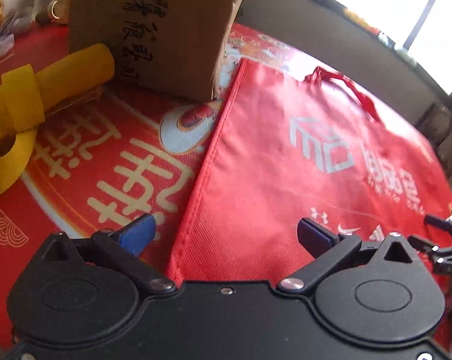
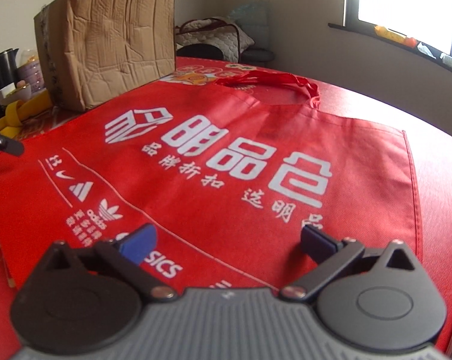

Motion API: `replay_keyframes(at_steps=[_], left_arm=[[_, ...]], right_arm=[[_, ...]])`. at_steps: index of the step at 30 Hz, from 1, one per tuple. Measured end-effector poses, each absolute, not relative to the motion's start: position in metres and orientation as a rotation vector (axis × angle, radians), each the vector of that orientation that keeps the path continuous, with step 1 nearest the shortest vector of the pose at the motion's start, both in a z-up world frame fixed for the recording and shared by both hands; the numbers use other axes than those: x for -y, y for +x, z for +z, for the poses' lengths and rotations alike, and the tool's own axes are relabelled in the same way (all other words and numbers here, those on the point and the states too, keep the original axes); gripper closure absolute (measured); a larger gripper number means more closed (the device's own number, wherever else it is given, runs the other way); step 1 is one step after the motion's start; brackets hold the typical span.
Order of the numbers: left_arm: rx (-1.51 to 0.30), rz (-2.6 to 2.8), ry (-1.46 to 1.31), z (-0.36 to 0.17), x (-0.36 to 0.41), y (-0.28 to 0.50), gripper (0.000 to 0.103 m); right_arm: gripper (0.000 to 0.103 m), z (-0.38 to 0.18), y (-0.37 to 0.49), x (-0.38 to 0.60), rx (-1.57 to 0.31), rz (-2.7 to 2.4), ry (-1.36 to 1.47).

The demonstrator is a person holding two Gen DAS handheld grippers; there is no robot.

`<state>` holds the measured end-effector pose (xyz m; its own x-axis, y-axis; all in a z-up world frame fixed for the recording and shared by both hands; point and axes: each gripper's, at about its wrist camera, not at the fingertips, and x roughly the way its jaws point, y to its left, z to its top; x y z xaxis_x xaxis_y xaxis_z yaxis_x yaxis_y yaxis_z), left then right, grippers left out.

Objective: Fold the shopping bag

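Both claws stand released, and I hold nothing yet. My left claw (image 1: 226,234) hovers over the bag's (image 1: 301,165) long left edge near the bottom corner, one finger above the cloth of the counter (image 1: 90,186) and the other above the bag. My right claw (image 2: 226,240) hangs over the bottom part of the same bag, its fingers spread wide above the printed logos.

Spread flat on the red printed counter, the bag shows its white lettering upward, with its handles (image 2: 271,79) at the far end, toward the window. Nothing is folded yet, so I judge the task is at its beginning: I am placing myself for the first fold.

For the next move I think one claw must pinch an edge and the other must press the cloth so it does not slide. It looks like thin non-woven fabric with a fine woven pattern and stitched hems, soft and light, so it may wrinkle or drag.

A creased cardboard box (image 2: 111,45) stands just beside the bag's far left corner, and yellow tape rolls (image 1: 15,120) lie further left.
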<state>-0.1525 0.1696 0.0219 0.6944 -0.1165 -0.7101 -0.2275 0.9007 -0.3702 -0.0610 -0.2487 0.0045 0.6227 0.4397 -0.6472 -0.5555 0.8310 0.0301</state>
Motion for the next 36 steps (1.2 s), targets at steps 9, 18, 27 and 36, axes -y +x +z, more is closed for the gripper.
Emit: replay_keyframes(at_steps=[9,18,27,36], left_arm=[[-0.891,0.051,-0.558,0.025,-0.184,-0.158,0.0],[-1.069,0.027,-0.466,0.029,-0.157,-0.174,0.0],[-1.055,-0.133,-0.702,0.02,-0.155,-0.165,0.001],[-0.991,0.051,-0.767,0.02,-0.18,-0.178,0.0]], right_arm=[[0.001,0.004,-0.061,0.249,-0.692,0.575,-0.178],[0.001,0.005,-0.062,0.247,-0.692,0.572,-0.178],[0.001,0.004,-0.062,0.248,-0.692,0.574,-0.177],[0.001,0.004,-0.062,0.248,-0.692,0.574,-0.177]])
